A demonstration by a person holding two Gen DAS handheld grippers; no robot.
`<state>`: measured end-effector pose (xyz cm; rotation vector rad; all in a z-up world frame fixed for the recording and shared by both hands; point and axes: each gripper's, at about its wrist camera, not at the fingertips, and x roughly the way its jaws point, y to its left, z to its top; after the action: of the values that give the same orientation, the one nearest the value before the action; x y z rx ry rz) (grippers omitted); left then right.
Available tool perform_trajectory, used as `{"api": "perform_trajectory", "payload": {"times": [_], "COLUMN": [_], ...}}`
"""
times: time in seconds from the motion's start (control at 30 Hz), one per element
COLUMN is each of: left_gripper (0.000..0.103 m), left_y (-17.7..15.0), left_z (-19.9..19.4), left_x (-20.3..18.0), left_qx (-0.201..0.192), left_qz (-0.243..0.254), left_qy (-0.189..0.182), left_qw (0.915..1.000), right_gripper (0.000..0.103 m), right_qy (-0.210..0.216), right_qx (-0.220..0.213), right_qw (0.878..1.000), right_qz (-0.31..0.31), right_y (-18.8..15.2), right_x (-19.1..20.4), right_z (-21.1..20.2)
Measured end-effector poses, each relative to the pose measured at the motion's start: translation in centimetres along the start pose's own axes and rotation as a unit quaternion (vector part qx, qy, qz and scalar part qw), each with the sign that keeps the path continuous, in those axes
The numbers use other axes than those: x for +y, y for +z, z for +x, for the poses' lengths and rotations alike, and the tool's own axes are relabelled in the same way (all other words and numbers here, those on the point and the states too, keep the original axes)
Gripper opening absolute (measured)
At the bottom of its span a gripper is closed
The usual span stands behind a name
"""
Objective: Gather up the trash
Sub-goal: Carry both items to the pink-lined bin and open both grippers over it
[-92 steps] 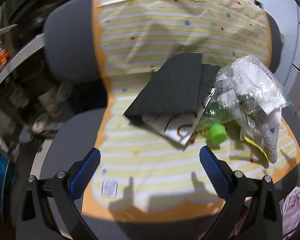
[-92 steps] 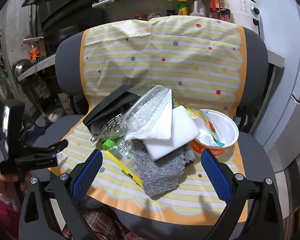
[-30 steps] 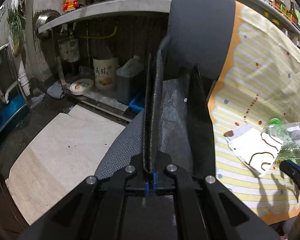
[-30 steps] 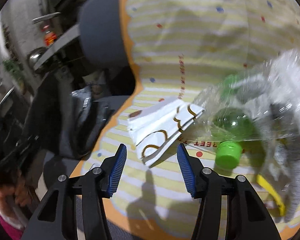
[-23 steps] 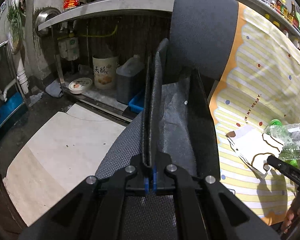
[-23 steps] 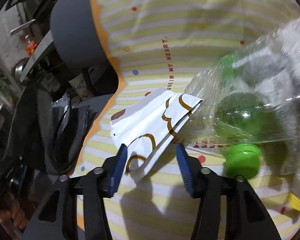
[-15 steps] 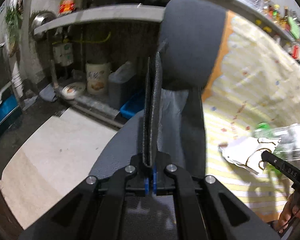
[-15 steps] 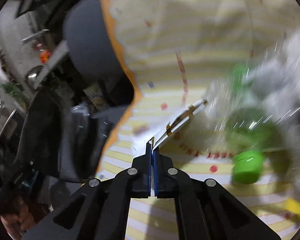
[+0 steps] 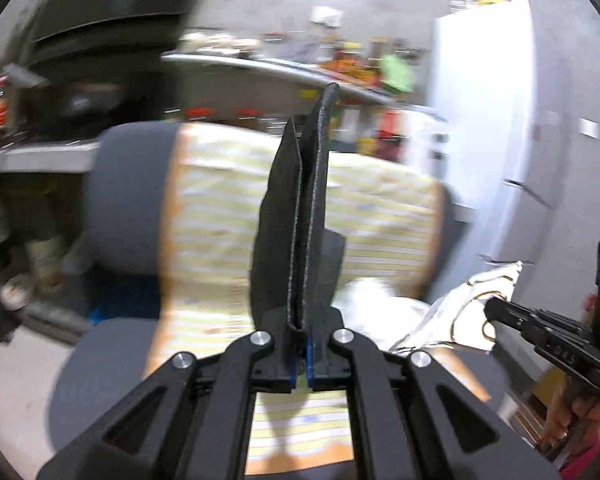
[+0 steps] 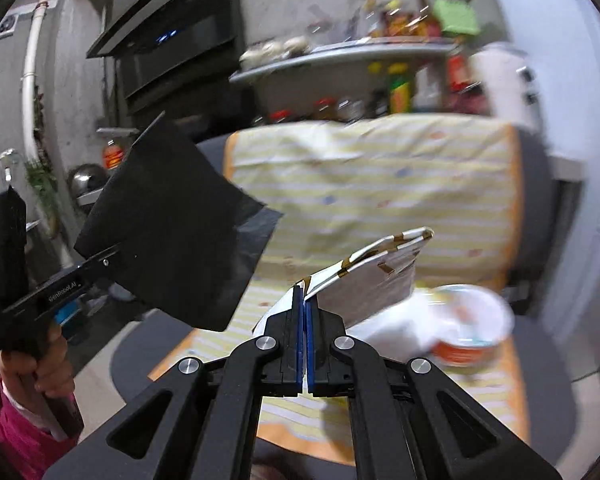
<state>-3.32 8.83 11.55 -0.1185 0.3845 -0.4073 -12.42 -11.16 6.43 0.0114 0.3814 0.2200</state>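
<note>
Black bag (image 9: 296,216) pinched edgewise in left jaws, paper wrapper (image 10: 368,276) in right jaws, both aloft.

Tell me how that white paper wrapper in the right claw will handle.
The white paper wrapper looks light and thin; pinched by one corner in the right claw, it juts out without drooping, so probably fairly stiff. Its creased folds suggest it crumples easily.

Both wrist views face the nearby draped chair (image 9: 228,216) from opposite sides
</note>
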Motion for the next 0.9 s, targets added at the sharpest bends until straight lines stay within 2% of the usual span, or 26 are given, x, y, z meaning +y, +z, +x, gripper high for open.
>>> {"api": "perform_trajectory", "payload": {"times": [0.07,0.2,0.4,0.63,0.7,0.83,0.9], "left_gripper": [0.0,0.0,0.0,0.0,0.0,0.0,0.0], "left_y": [-0.2,-1.3,-4.7,-10.0,-11.8,-14.3,-15.1], "left_z": [0.3,2.1,4.8,7.4,7.8,8.5,8.5], "left_x": [-2.8,-9.8,-19.3,-26.2,-27.8,-29.8,-30.1], "left_qx": [0.002,0.016,0.058,0.118,0.138,0.169,0.175], "left_qz": [0.013,0.043,0.072,0.113,0.128,0.144,0.15], "left_qy": [-0.04,-0.121,-0.226,-0.301,-0.314,-0.33,-0.336], "left_qw": [0.9991,0.9916,0.9697,0.9395,0.9305,0.9175,0.9129], "right_gripper": [0.001,0.001,0.001,0.002,0.003,0.003,0.003], "right_qy": [-0.047,-0.11,-0.216,-0.294,-0.305,-0.341,-0.341], "right_qx": [-0.01,-0.005,0.015,0.06,0.07,0.106,0.121], "right_qw": [0.999,0.994,0.974,0.944,0.936,0.911,0.903], "right_qz": [-0.001,0.023,0.072,0.134,0.158,0.205,0.23], "right_y": [-0.8,-2.4,-7.5,-14.0,-15.7,-20.7,-22.6], "right_x": [-2.5,-6.8,-12.8,-16.8,-18.0,-20.2,-21.3], "right_z": [-3.5,-8.6,-15.0,-19.3,-19.7,-20.7,-20.5]}}
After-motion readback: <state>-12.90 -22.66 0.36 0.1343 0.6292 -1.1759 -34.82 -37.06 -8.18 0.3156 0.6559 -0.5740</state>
